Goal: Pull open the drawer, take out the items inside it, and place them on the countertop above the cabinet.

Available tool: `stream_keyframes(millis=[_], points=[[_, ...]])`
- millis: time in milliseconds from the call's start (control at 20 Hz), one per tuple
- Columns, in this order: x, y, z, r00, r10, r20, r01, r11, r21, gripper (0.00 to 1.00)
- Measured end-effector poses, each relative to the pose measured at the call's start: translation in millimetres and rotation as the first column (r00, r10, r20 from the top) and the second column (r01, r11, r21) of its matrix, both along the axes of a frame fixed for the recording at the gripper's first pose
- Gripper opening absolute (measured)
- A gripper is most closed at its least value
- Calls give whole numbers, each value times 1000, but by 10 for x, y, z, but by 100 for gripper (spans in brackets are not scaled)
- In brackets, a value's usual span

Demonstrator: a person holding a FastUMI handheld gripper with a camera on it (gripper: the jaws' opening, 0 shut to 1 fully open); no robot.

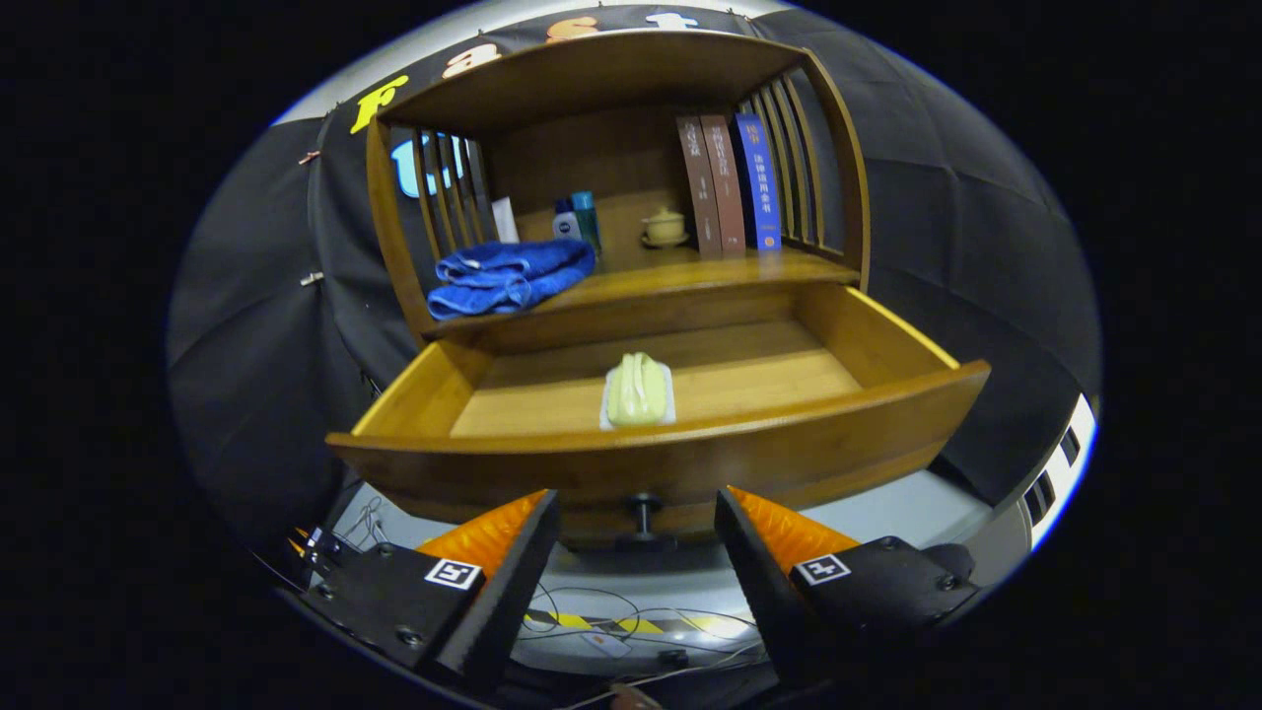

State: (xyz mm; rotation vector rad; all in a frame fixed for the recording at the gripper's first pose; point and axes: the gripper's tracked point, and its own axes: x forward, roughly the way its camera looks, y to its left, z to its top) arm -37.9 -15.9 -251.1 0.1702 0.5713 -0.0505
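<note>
One pale-yellow soap-like bar (637,389) lies in the open wooden drawer (868,340), long axis toward 12 o'clock beyond the gripper (636,513), jaws open and empty.

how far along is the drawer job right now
Done: the drawer stands pulled out, its knob just ahead of the tool. A blue towel already lies on the countertop; whether it came from the drawer I cannot tell. In hand: nothing, the fingers are open and empty. Left: the pale yellow-green item inside the drawer must be lifted out and set on the countertop.
</note>
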Motion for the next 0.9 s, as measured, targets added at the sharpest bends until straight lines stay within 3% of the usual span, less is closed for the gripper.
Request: stream_keyframes(millis=[200, 500, 700, 900], points=[[376, -15, 357, 1000, 13, 13, -13, 1000, 15, 99], [1116, 33, 228, 994, 44, -102, -41, 999, 32, 99], [1443, 62, -47, 968, 47, -245, -31, 997, 68, 98], [1619, -34, -392, 920, 25, -392, -31, 999, -9, 98]])
